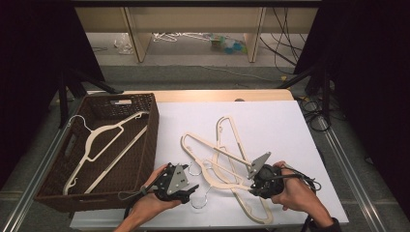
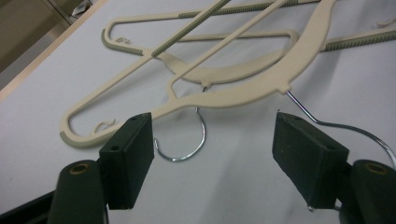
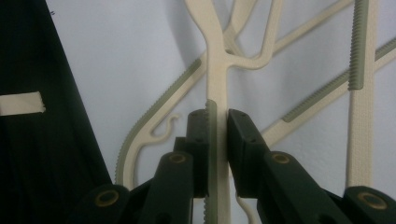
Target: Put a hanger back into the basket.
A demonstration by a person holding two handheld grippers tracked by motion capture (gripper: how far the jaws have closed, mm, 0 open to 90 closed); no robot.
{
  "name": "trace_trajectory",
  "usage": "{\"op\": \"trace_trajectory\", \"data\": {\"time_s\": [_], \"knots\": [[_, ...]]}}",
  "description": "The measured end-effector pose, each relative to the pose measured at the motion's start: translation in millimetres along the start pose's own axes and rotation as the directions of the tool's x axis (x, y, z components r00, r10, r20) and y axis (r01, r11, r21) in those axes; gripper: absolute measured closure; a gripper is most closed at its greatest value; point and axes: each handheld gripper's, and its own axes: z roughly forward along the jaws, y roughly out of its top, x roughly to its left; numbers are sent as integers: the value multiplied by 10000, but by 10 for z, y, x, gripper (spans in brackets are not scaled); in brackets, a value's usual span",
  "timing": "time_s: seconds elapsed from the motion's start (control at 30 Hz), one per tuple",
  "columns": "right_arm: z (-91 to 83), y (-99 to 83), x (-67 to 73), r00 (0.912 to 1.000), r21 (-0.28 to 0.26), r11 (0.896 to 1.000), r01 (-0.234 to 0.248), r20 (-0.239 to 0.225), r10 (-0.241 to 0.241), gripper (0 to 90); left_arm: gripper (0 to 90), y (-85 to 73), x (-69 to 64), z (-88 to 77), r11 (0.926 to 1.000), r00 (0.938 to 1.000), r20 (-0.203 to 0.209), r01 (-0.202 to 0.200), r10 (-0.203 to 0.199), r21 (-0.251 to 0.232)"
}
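While clamped on a hanger (image 3: 217, 84), right hand-held gripper (image 3: 217, 140); left (image 2: 212, 154) wide, basket (image 1: 145, 145) beside.

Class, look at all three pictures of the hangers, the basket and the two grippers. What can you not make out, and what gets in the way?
- High view: the right gripper tips, hidden by its own body and the hand.
- Right gripper view: the end of the clamped hanger, cut off by the bottom edge.
- Left gripper view: the right-hand wire hook, cut off by the edge.
- High view: the clutter under the far shelf, too small.

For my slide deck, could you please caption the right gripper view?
Right tool shut on the bar of a cream hanger, above other hangers on the white table.
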Motion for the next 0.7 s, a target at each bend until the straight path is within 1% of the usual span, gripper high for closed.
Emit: {"op": "trace_trajectory", "data": {"time_s": [0.07,0.1,0.13,0.17,0.2,0.23,0.27,0.3,0.33,0.37,0.47,0.5,0.53,0.57,0.7], "knots": [[-16,-6,-5,9999,-28,10000,-18,-116,17,793,305,19,2,76,9988,9991,9,-433,433,211],[-23,-7,-4,9999,-27,10000,-23,-117,23,794,314,25,11,120,9966,9972,76,-750,748,333],[-29,-13,6,9999,-22,9999,-123,-83,123,793,323,25,9,148,9962,9968,164,-793,788,346],[-31,-16,3,9999,-17,10000,-37,-123,37,793,324,24,15,171,9939,9950,127,-991,986,476],[-38,-19,3,9999,-4,10000,-48,-132,48,793,326,18,4,221,9906,9925,-21,-1218,1221,625],[-45,-18,1,9999,-2,10000,-2,-124,2,793,328,18,11,235,9882,9908,-1,-1348,1352,722],[-47,-18,5,9999,33,10000,-61,-113,61,793,333,16,19,258,9880,9907,79,-1364,1361,720],[-48,-17,7,10000,38,10000,-33,-91,33,793,336,15,22,269,9883,9908,87,-1354,1352,699],[-46,-17,6,9999,35,10000,-35,-118,35,793,337,15,21,291,9869,9900,31,-1409,1411,789],[-49,-17,7,9999,47,10000,-59,-155,59,793,336,16,21,311,9843,9878,22,-1551,1555,847],[-54,-13,2,9998,-43,10000,60,-168,-61,793,331,27,1,360,9806,9841,220,-1774,1761,829],[-56,-17,3,9999,-70,10000,60,-138,-61,793,328,35,-10,377,9777,9815,214,-1914,1903,865],[-60,-19,8,9998,-23,10000,-18,-180,18,793,326,43,-23,399,9734,9773,132,-2116,2112,879],[-65,-14,3,9998,-32,9999,102,-142,-102,793,321,50,-27,409,9715,9756,136,-2196,2193,887],[-86,-9,14,9997,-109,9999,126,-203,-128,793,280,85,-44,471,9693,9716,195,-2367,2359,665]]}}
